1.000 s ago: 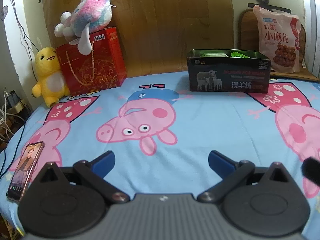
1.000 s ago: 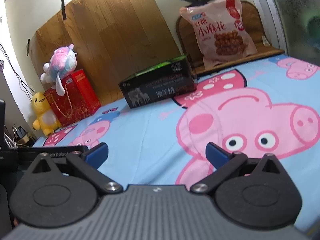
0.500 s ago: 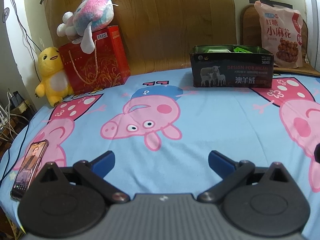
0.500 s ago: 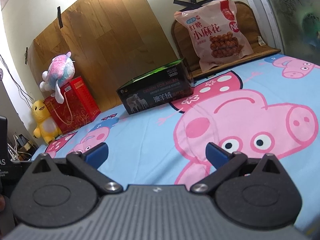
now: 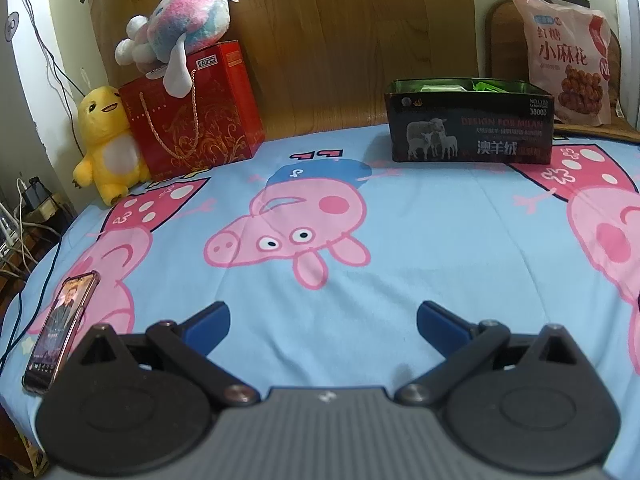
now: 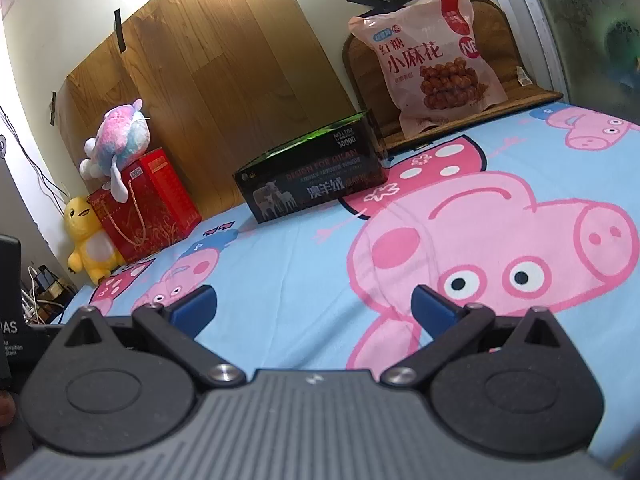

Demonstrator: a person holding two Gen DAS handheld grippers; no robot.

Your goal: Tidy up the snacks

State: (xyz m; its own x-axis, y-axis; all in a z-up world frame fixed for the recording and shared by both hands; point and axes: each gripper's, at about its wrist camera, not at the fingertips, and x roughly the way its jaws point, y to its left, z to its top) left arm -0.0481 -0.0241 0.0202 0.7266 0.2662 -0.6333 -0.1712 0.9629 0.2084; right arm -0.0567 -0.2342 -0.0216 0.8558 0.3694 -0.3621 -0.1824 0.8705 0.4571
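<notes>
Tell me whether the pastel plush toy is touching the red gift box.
Touching. The left wrist view shows the plush toy lying on top of the red gift box, one limb draped down its front.

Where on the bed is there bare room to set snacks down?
Free: the wide sheet between both open grippers and the black box. Crowded: the left edge by the phone, and the back-left corner with red gift box and plush toys.

On the bed (image 5: 420, 216), a box (image 5: 472, 128) sits near the far edge, right of centre, with a snack bag (image 5: 568, 52) propped upright behind it toward the far right corner. At the far left corner stands a gift bag (image 5: 192, 120), one plush toy (image 5: 180, 32) lying on top, another (image 5: 106, 136) just left of it. A phone (image 5: 60, 320) lies at the near left edge.
</notes>
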